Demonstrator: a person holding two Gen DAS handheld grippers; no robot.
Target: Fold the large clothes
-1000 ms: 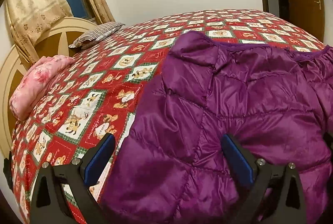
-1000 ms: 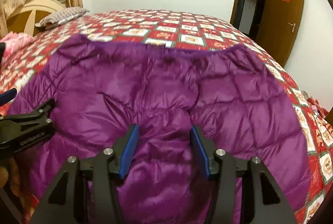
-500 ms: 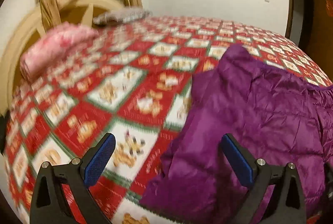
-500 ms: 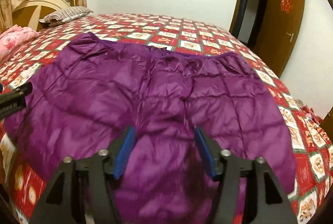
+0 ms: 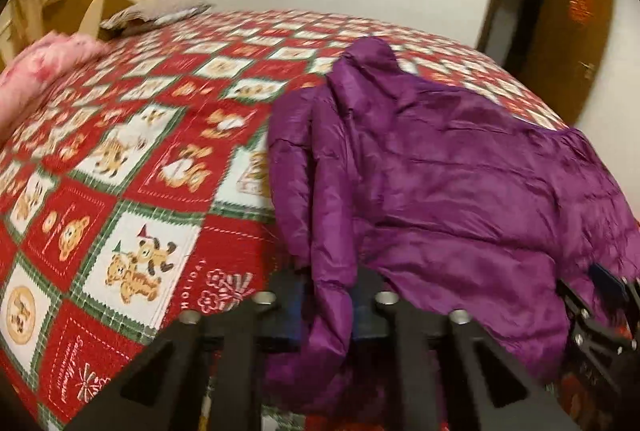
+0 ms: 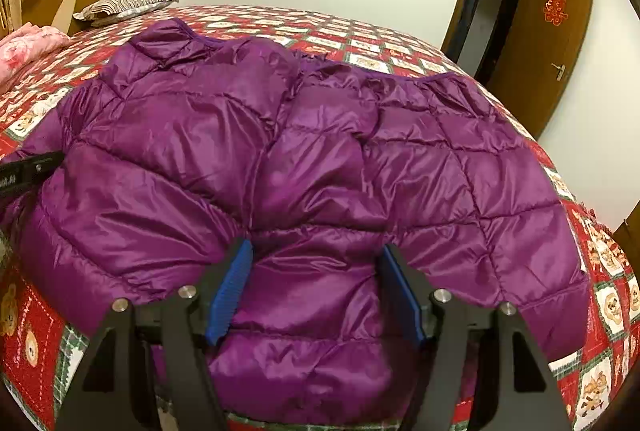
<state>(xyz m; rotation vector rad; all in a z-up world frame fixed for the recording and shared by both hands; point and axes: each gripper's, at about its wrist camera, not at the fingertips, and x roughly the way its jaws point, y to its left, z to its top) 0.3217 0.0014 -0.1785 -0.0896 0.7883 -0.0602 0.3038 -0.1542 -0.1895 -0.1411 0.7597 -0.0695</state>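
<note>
Left gripper (image 5: pixel 326 305) closing, pinching purple jacket (image 5: pixel 440 183) edge, right gripper (image 6: pixel 316 287) opening astride hem

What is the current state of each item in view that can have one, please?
purple jacket: spread on the bed, rumpled, not yet folded.
left gripper: closing on the jacket's near edge.
right gripper: opening, jacket between its pads.
door: open.
striped pillow: lying at the headboard.
pink bedding: bundled at the bed's side.
</note>
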